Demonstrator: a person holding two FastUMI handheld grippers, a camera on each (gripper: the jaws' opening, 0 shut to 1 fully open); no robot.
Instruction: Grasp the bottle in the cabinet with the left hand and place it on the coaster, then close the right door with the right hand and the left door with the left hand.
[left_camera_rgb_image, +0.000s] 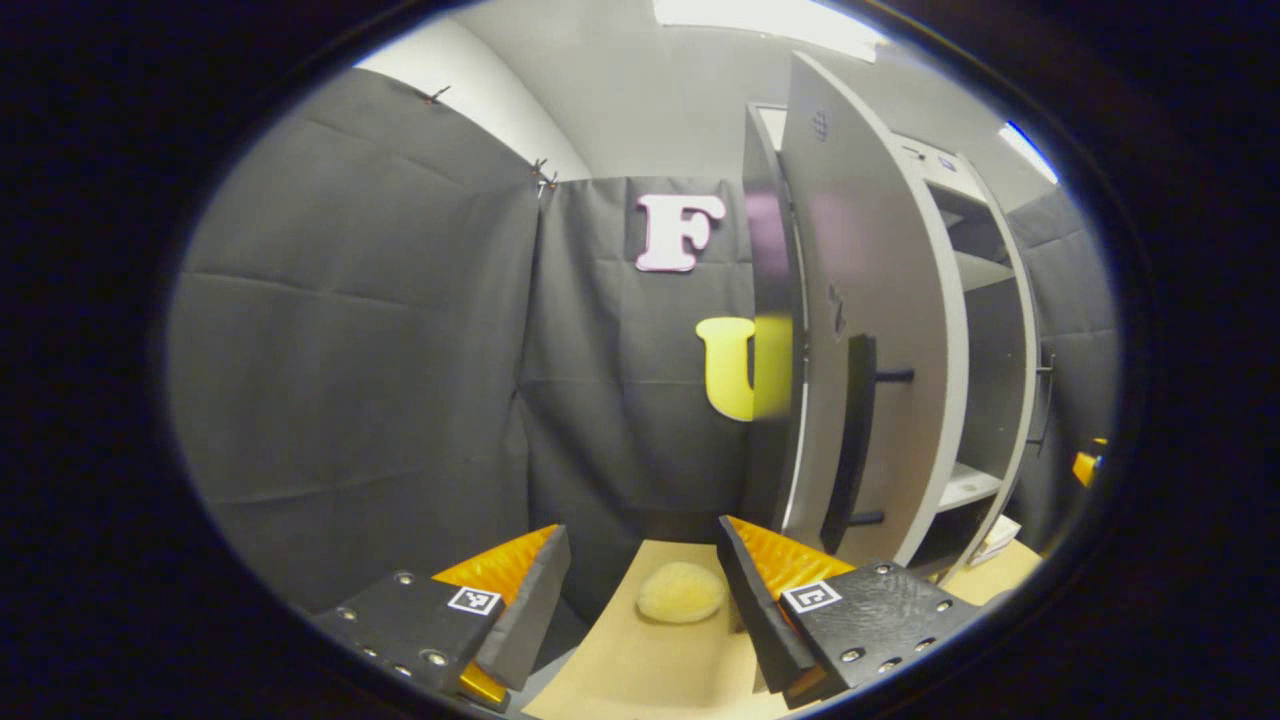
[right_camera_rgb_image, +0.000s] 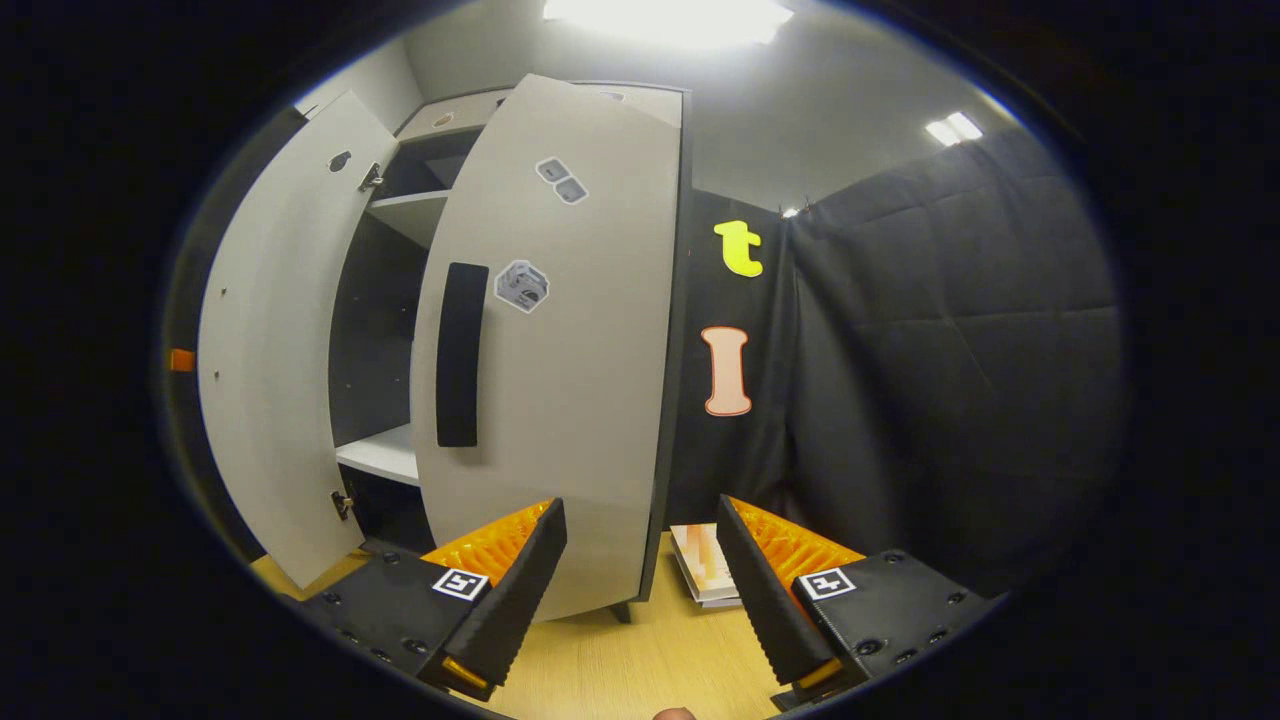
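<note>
In the left gripper view, my left gripper (left_camera_rgb_image: 642, 530) is open with nothing between its fingers. It hovers over the wooden table (left_camera_rgb_image: 640, 670), and a pale round coaster (left_camera_rgb_image: 680, 592) lies just beyond the fingertips. The cabinet's left door (left_camera_rgb_image: 880, 330) stands open at the right, its black handle (left_camera_rgb_image: 855, 430) facing me. In the right gripper view, my right gripper (right_camera_rgb_image: 640, 505) is open and empty, close in front of the right door (right_camera_rgb_image: 570, 400) with its black handle (right_camera_rgb_image: 460, 355). That door is partly swung in. The left door (right_camera_rgb_image: 270, 350) stands wide open.
White shelves (right_camera_rgb_image: 385, 455) show in the gap between the doors. A small stack of papers (right_camera_rgb_image: 705, 565) lies on the table right of the cabinet. Black cloth walls close in on both sides. The cabinet's shelves (left_camera_rgb_image: 965, 485) also show behind the left door.
</note>
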